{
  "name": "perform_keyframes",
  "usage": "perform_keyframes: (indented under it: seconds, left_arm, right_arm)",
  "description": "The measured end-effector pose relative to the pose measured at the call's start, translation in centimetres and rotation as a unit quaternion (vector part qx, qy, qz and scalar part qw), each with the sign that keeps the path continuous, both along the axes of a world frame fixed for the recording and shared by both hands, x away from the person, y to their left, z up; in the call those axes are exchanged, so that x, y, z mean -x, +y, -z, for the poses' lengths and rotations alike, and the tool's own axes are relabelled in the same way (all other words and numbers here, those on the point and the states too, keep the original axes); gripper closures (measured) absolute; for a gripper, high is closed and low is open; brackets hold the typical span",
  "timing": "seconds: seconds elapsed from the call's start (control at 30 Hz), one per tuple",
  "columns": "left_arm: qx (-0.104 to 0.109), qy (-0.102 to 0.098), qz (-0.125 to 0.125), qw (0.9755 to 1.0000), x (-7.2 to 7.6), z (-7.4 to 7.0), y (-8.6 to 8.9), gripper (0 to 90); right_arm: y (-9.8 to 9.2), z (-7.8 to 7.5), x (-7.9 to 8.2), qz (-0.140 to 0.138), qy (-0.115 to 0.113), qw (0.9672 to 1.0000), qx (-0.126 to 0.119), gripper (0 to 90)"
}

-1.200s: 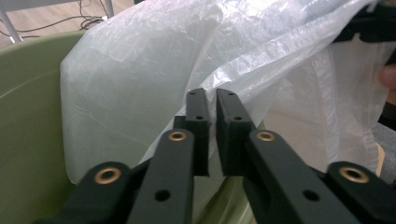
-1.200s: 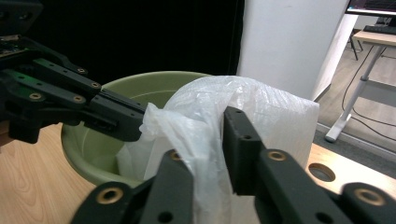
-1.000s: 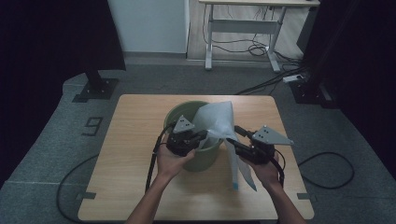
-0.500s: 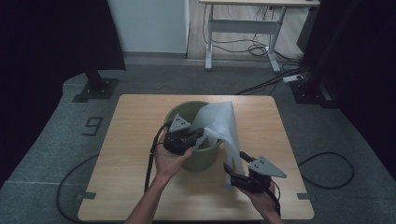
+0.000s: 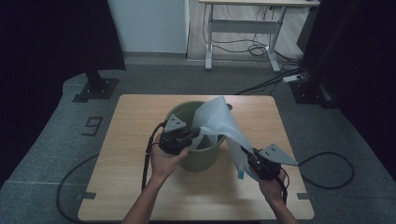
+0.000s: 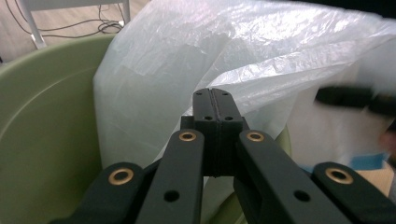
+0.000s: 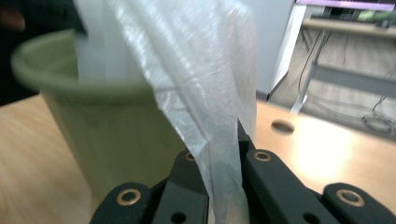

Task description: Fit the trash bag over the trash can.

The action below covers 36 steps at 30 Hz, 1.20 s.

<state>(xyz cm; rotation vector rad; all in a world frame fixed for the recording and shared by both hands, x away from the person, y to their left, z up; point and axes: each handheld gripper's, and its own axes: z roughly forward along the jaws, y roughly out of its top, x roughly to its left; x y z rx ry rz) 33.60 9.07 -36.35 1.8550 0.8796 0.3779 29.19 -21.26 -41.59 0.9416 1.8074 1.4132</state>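
Wooden worktop (image 5: 116, 186) carries a green bucket (image 5: 201, 156) near its middle, with grey carpet around it and a white desk frame (image 5: 243, 32) standing well behind.

On the left, the person's left hand (image 5: 163, 161) holds the left tool (image 5: 189, 136) at the near-left rim of the bucket, a black cable trailing from it toward the worktop's front edge. In the left gripper view its jaws are pressed together at the tips, pinching a fold of the thin white plastic bag (image 6: 224, 60), with the bucket's pale green inner wall (image 6: 42, 126) to the left of the jaws.

The bag (image 5: 217, 121) stands partly inside the bucket, rises above the rim in a peak, and stretches down to the right, past the bucket's outer side. A small blue patch (image 5: 241, 174) shows at its lower edge, above the worktop.

On the right, the person's right hand (image 5: 273, 186) holds the right tool (image 5: 250, 156) just beside the bucket, low over the worktop. In the right gripper view the bag's film (image 7: 205, 93) hangs down between the two jaws, which close on it; the bucket (image 7: 93, 130) stands to the left, blurred, and a round hole (image 7: 282, 126) marks the worktop behind.
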Motion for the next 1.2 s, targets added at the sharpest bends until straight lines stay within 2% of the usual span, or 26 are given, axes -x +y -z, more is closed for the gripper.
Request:
perform_keyframes:
  seconds: [0.07, 0.13, 0.2, 0.27, 0.3, 0.37, 0.47, 0.53, 0.7, 0.8, 0.87, 0.93, 0.97, 1.1, 1.2]
  left_arm:
    - [-0.002, -0.006, -0.001, 1.0000, 0.3, -0.1, 0.4, 88.6]
    - [-0.003, -0.019, -0.005, 0.9998, 0.5, -0.4, 0.7, 83.3]
    - [0.001, -0.036, -0.006, 0.9993, 0.9, -0.8, 0.8, 71.5]
    - [0.004, -0.054, -0.006, 0.9985, 1.4, -1.2, 0.8, 59.4]
    - [0.005, -0.061, -0.008, 0.9981, 1.6, -1.4, 0.7, 52.7]
    - [0.002, -0.063, 0.003, 0.9980, 1.9, -1.7, 0.4, 41.8]
    - [-0.001, -0.063, 0.021, 0.9978, 2.3, -1.8, -0.1, 34.3]
    - [-0.004, -0.063, 0.023, 0.9978, 2.4, -1.7, -0.4, 30.8]
    - [0.017, -0.051, 0.029, 0.9982, 2.5, -1.3, -0.3, 24.4]
    - [0.023, -0.051, 0.020, 0.9982, 2.4, -1.2, -0.3, 23.8]
    - [0.018, -0.053, 0.010, 0.9984, 2.1, -1.2, -0.4, 24.3]
    - [0.011, -0.053, -0.004, 0.9985, 1.7, -1.1, -0.6, 29.5]
    - [0.012, -0.050, -0.010, 0.9986, 1.5, -1.0, -0.6, 33.1]
    - [0.012, -0.053, -0.031, 0.9980, 1.1, -0.9, -0.3, 57.8]
    - [0.020, -0.040, -0.022, 0.9987, 0.7, -0.8, 0.3, 72.4]
  right_arm:
    - [0.1, -1.5, -0.1, -0.002, -0.019, 0.9998, 0.006, 88.5]
    - [0.5, -3.0, -0.1, -0.006, -0.037, 0.9991, 0.017, 88.5]
    - [1.0, -4.4, -0.3, -0.014, -0.051, 0.9983, 0.025, 88.5]
    - [1.8, -5.3, -0.5, -0.023, -0.055, 0.9976, 0.035, 88.5]
    - [2.2, -5.7, -0.7, -0.027, -0.054, 0.9974, 0.040, 88.5]
    - [3.0, -6.2, -0.9, -0.034, -0.052, 0.9969, 0.049, 88.5]
    - [4.1, -6.5, -1.2, -0.045, -0.045, 0.9965, 0.055, 88.5]
    - [4.6, -6.4, -1.4, -0.050, -0.037, 0.9963, 0.059, 88.5]
    - [5.0, -6.2, -2.3, -0.045, -0.013, 0.9970, 0.061, 88.4]
    - [4.9, -6.1, -2.7, -0.043, -0.007, 0.9974, 0.058, 88.4]
    - [4.8, -6.1, -2.8, -0.044, -0.006, 0.9975, 0.055, 88.4]
    - [4.9, -6.1, -2.7, -0.048, -0.006, 0.9976, 0.051, 88.3]
    - [4.9, -6.1, -2.6, -0.049, -0.007, 0.9976, 0.049, 88.3]
    - [4.8, -5.9, -2.2, -0.061, -0.012, 0.9969, 0.047, 84.4]
    - [4.5, -5.7, -1.9, -0.070, -0.014, 0.9965, 0.044, 78.8]
